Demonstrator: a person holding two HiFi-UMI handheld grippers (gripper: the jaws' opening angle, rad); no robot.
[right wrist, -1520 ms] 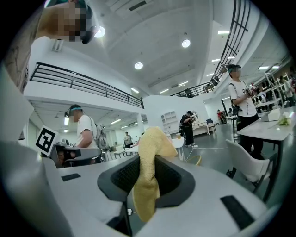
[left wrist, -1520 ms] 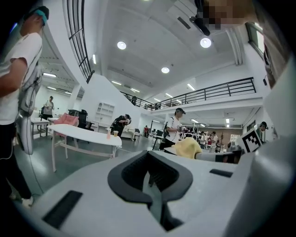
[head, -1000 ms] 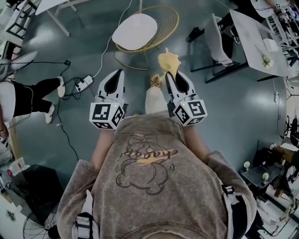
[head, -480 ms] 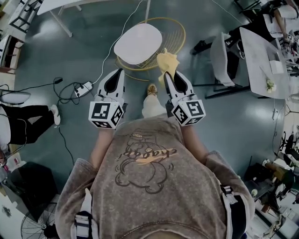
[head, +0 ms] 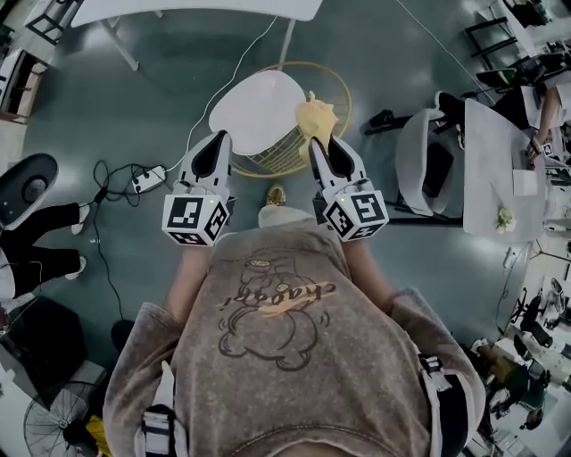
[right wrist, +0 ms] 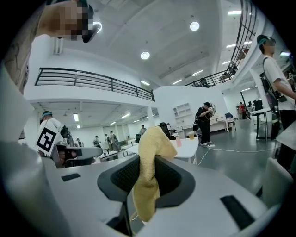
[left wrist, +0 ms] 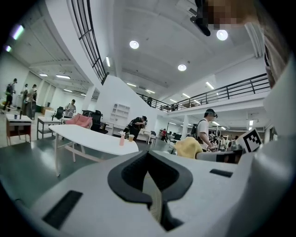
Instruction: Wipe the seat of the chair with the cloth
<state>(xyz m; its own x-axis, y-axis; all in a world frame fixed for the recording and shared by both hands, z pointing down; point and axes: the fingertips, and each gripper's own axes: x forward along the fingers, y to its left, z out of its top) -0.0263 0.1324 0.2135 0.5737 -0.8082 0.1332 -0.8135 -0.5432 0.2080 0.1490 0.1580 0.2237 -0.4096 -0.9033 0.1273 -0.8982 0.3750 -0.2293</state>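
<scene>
The chair stands just ahead of me in the head view, with a round white seat (head: 257, 109) in a gold wire frame (head: 335, 89). My right gripper (head: 320, 145) is shut on the yellow cloth (head: 317, 116), which stands up over the seat's right edge. In the right gripper view the cloth (right wrist: 149, 162) hangs pinched between the jaws of the right gripper (right wrist: 144, 187). Near the seat's front left edge, my left gripper (head: 217, 143) is shut with nothing in it. The left gripper view points level across the room, showing the left gripper (left wrist: 151, 178) and the cloth (left wrist: 187, 147), not the seat.
A power strip (head: 144, 178) and black cables lie on the floor to the left. Farther left are a person's legs (head: 40, 241). A white table (head: 196, 7) stands behind the chair. At the right are another chair (head: 419, 161) and a table (head: 495, 152).
The person has stepped toward the chair. The seat now lies right in front of both grippers, and the cloth has come over its right edge. Both grippers stay shut.
</scene>
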